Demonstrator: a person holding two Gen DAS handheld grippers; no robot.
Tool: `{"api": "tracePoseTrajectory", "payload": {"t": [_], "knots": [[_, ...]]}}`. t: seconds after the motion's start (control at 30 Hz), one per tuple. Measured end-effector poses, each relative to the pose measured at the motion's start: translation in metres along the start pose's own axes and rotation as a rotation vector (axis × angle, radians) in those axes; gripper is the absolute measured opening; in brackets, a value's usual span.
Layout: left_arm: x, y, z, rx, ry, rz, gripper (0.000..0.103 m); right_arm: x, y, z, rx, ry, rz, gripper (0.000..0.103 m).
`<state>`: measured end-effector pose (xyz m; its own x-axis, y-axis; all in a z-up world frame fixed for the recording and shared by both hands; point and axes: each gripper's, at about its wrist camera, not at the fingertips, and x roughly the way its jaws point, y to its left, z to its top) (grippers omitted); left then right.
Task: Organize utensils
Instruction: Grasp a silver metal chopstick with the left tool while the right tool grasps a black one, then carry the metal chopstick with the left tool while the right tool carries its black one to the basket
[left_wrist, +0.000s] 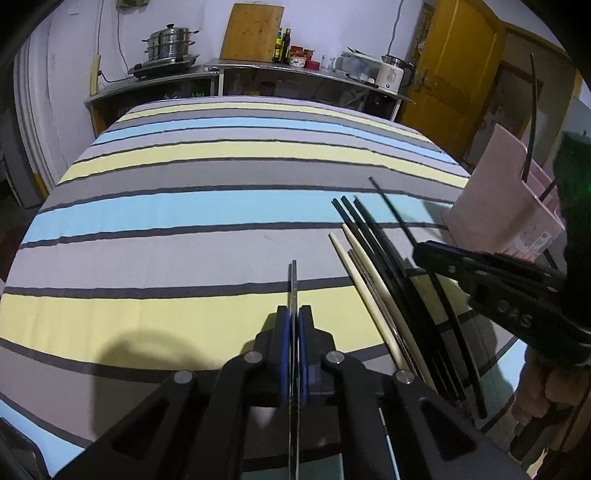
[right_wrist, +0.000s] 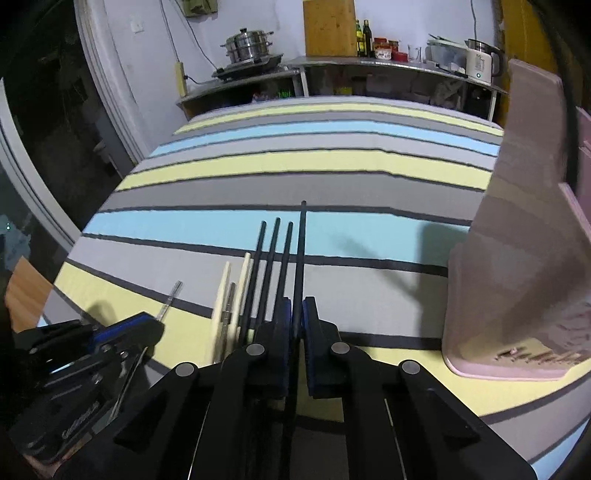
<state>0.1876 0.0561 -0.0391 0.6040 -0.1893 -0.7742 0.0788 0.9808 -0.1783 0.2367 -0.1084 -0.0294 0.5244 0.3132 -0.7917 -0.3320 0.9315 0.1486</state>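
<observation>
Both grippers pinched one chopstick each — the left gripper (left_wrist: 294, 321) a metal chopstick (left_wrist: 293, 284), the right gripper (right_wrist: 296, 317) a black chopstick (right_wrist: 302, 251). The holder (left_wrist: 495, 206) already held some black sticks; a pile (left_wrist: 384, 280) lay on the cloth — much apparently remained.

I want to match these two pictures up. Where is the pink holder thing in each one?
Left wrist view: the pink utensil holder stands at the right edge, beyond the right gripper, with black chopsticks already sticking up out of it.
Right wrist view: it fills the right side, close and big, standing on the striped cloth.
Shared landmark: the steel steamer pot on the back counter.
</observation>
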Motion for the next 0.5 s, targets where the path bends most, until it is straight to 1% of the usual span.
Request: {"api": "tracePoseTrajectory", "payload": {"t": [0.2, 0.5], "knots": [[-0.024, -0.001, 0.004, -0.005, -0.046, -0.027, 0.005, -0.032, 0.001, 0.000, 0.004, -0.059, 0.024, 0.006], [-0.073, -0.010, 0.015, 0.013, -0.131, -0.053, 0.005, -0.089, 0.008, 0.001, -0.007, -0.163, 0.052, 0.006]]}}
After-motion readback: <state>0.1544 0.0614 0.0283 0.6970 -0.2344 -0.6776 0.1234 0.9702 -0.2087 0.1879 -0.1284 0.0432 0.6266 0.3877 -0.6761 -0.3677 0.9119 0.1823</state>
